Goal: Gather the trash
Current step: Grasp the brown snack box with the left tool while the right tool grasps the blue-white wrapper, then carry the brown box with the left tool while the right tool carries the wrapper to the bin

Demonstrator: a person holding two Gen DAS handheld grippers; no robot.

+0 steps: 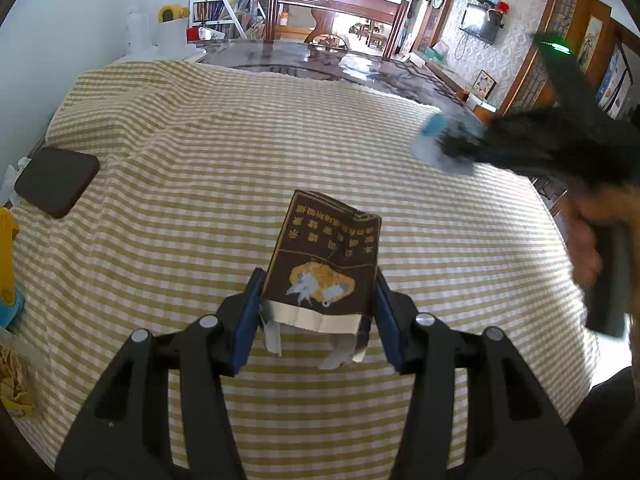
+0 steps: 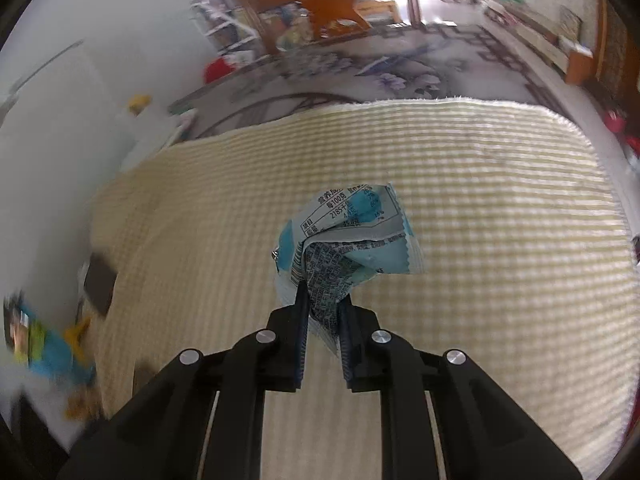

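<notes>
Evidently each hand carries one piece of rubbish, so both can be cleared in a single trip: the left tool is clamped across the torn brown packet, held above the checked cloth mid-table. Toward the table's far right edge, the right tool pinches the crumpled blue wrapper, which sticks out just past its tips.

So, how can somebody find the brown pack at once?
Look at the yellow-and-white checked tablecloth. Above its near middle, the left claw pinches a crumpled dark brown paper pack. Only it has gold lettering and a torn silver lining.
</notes>
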